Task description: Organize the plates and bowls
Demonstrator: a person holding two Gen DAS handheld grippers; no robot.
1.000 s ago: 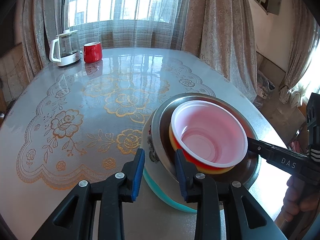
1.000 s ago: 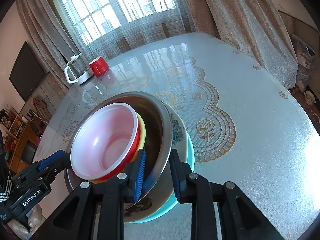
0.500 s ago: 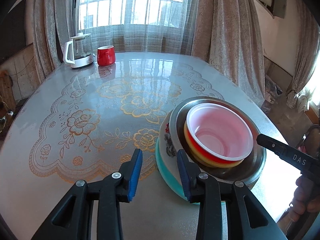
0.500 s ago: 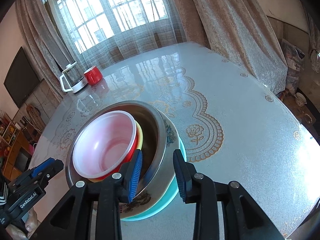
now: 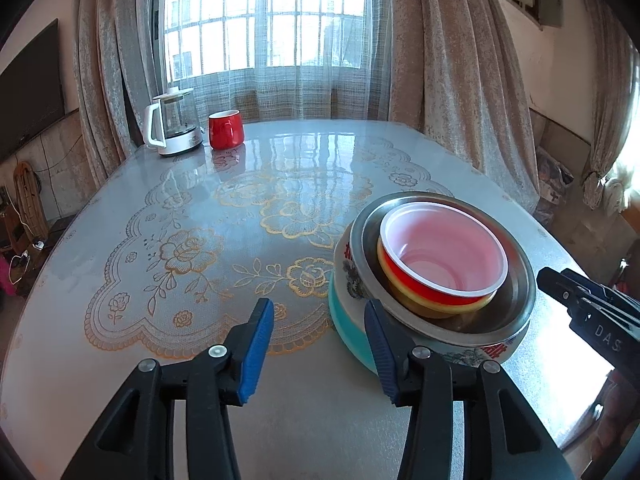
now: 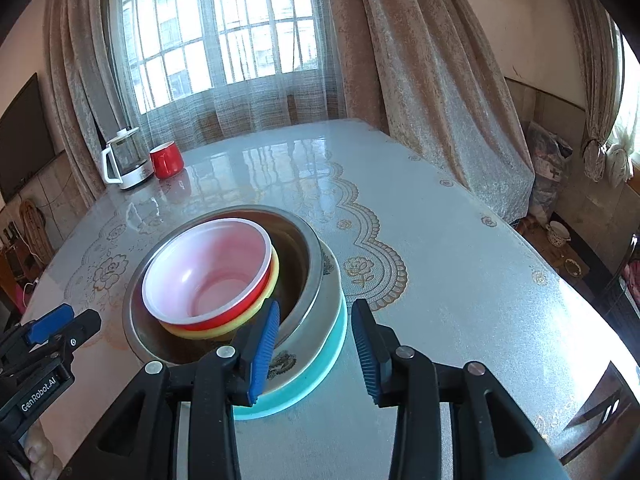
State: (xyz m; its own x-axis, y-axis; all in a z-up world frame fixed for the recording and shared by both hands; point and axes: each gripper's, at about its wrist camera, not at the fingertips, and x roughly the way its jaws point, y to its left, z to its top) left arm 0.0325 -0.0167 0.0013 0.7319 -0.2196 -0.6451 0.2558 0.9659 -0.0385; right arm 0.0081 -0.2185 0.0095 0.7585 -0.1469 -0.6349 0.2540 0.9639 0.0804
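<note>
Both your claws are released and empty: the stack (image 5: 436, 280) sits between them, right of your left gripper (image 5: 318, 350) (nearer) and left of your right gripper (image 6: 314, 350)

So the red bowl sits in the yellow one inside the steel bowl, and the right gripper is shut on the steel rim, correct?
Not quite. The right gripper is open, gripping nothing, as the right wrist view shows. The red bowl does sit in the yellow bowl inside the steel bowl.

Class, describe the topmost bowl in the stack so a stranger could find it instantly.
On the glass-topped table, one stack of dishes sits near its edge. The top bowl nests in a yellow bowl inside a steel one; only it is red outside, white inside.
</note>
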